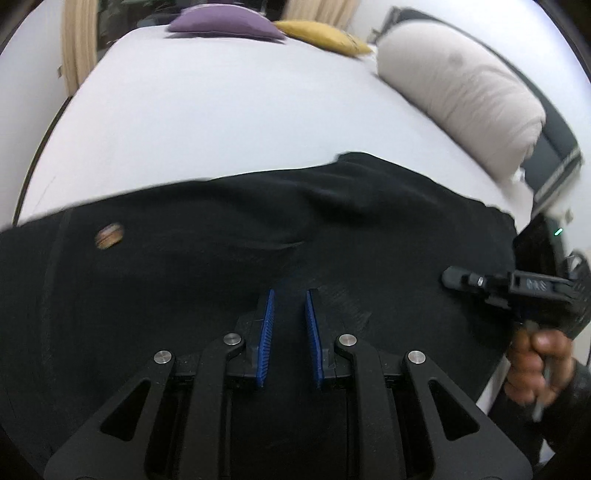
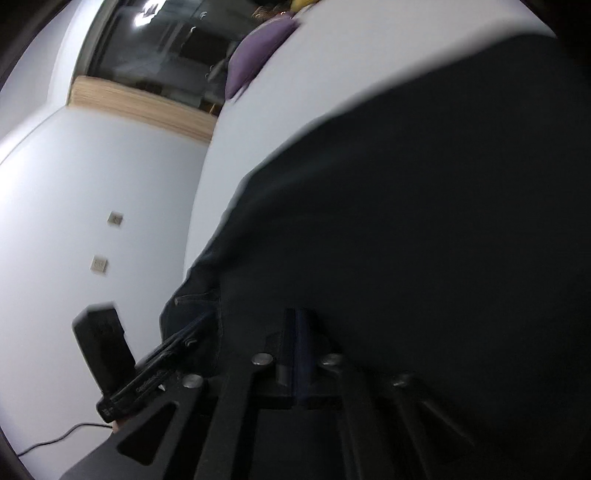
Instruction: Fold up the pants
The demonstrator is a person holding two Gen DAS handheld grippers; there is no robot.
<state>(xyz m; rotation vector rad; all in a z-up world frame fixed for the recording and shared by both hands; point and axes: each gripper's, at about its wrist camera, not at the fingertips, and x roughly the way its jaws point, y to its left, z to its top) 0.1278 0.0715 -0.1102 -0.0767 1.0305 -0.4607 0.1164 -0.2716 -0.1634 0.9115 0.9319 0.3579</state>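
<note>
Left gripper [image 1: 290,295] narrowly parted over black pants [image 1: 221,240] — right gripper [image 2: 298,314] apparently closed.

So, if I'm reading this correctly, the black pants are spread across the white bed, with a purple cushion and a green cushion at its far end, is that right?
Nearly right, but the second cushion is wrong. The left wrist view shows the black pants spread on the white bed, with a purple cushion at the far end, and beside it a yellow cushion, not a green one.
</note>
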